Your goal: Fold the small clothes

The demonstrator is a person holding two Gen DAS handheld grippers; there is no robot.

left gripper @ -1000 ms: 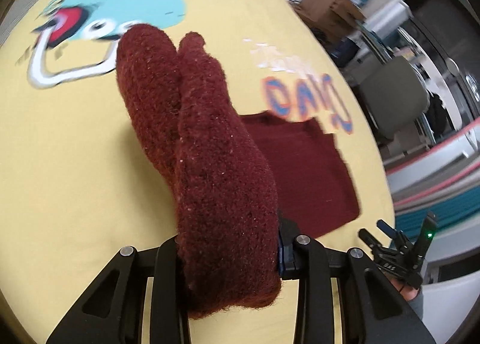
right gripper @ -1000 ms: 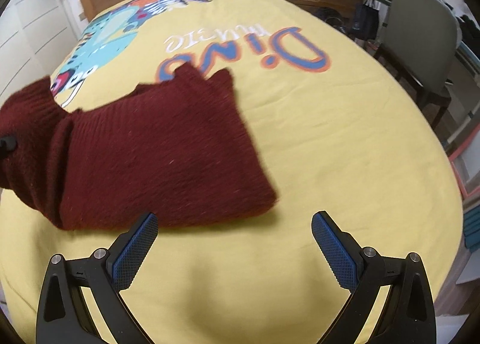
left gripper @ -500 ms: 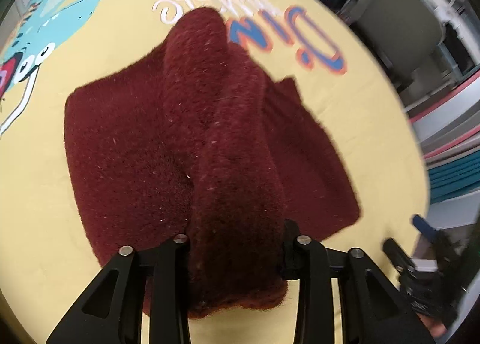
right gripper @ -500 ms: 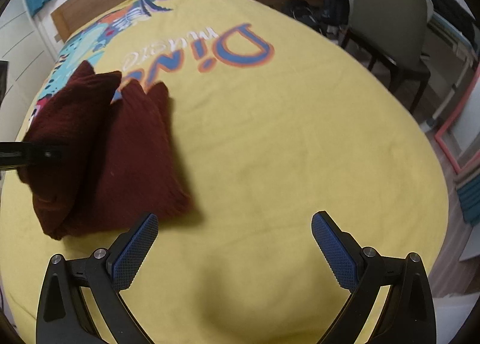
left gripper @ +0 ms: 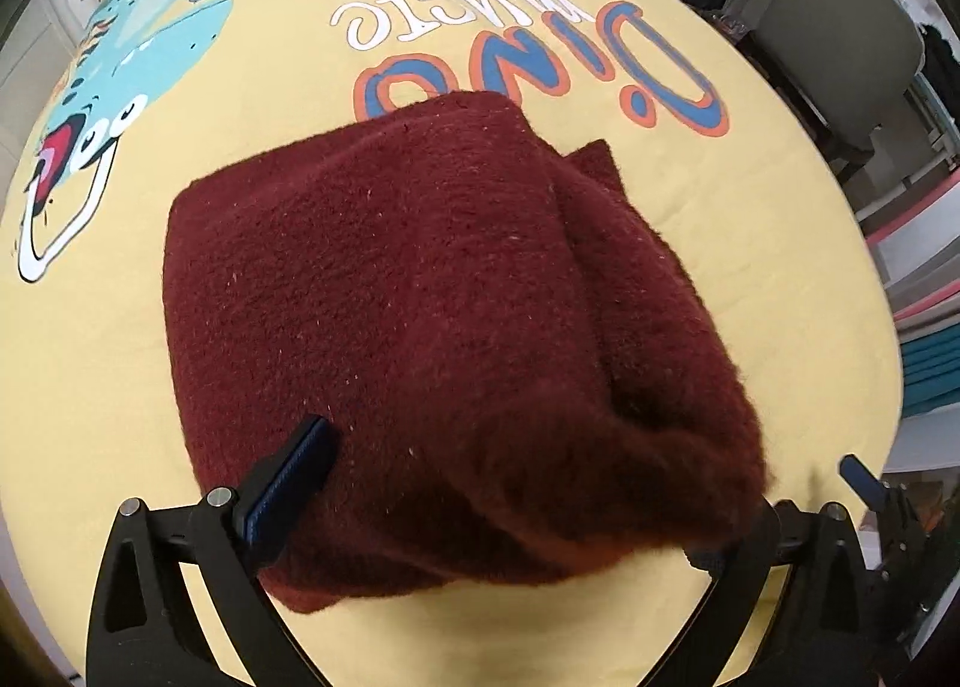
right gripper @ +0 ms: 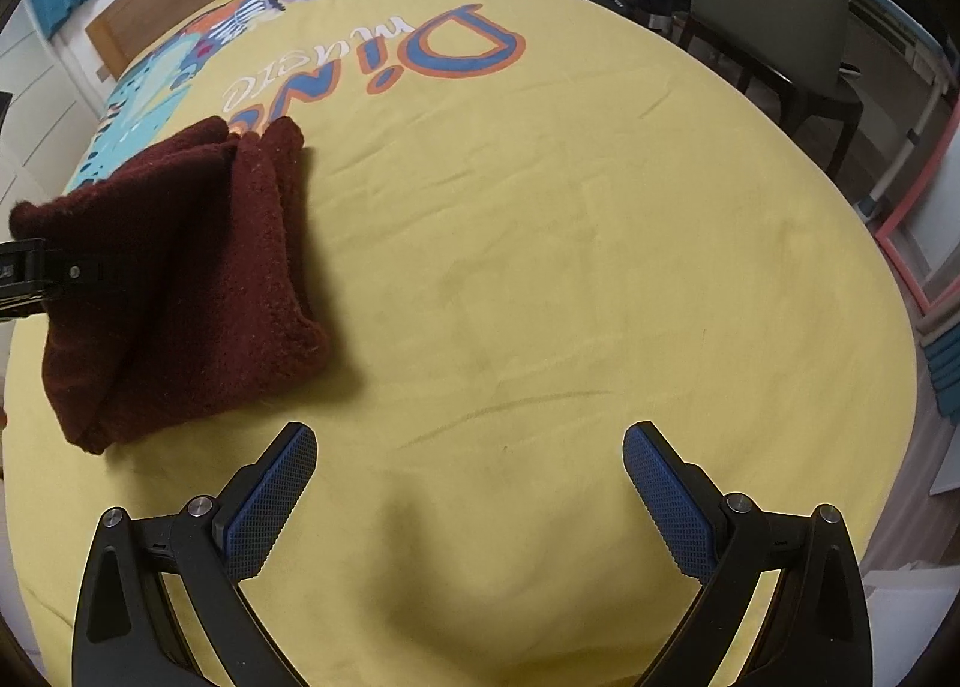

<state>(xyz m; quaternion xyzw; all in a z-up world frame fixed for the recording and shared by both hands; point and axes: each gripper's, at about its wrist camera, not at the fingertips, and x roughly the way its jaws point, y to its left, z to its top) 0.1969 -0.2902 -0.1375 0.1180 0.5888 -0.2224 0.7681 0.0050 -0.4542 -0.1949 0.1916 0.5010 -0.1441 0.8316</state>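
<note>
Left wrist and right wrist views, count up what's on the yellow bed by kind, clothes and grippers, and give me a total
Maroon knitted garment, folded on the yellow bedspread: 1
Grippers: 2, the left gripper with jaws opening around the garment's near edge, the right gripper open over bare bedspread
Total: 3

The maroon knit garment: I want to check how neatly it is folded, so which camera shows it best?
The right wrist view: the whole maroon knit garment lies on the yellow bedspread, its stacked layers visible edge-on. The left wrist view is too close; it shows the top surface, with the near edge blurred between the opening left claw.
</note>
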